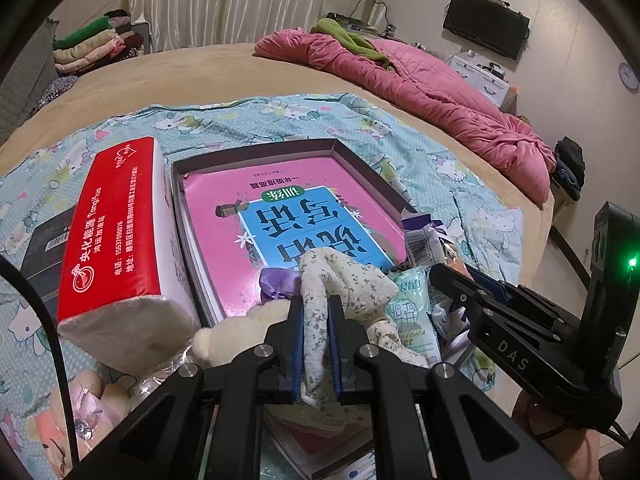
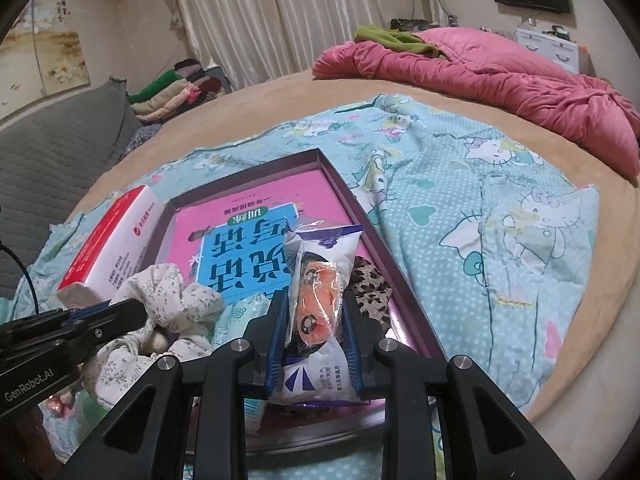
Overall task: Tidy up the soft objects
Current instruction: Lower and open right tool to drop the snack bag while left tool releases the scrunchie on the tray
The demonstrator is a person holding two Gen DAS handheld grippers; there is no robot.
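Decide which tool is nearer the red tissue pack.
Left. The left tool, shut on floral cloth, sits just beside the tissue pack; the right tool is farther across the box.

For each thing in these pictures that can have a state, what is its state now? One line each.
Left gripper: shut on the white floral fabric scrunchie.
Right gripper: closed on the white plastic packet with an orange item inside.
Shallow dark purple cardboard box: open, no lid on it.
Pink and blue book: closed, lying flat in the box.
Red and white tissue pack: sealed, beside the box.
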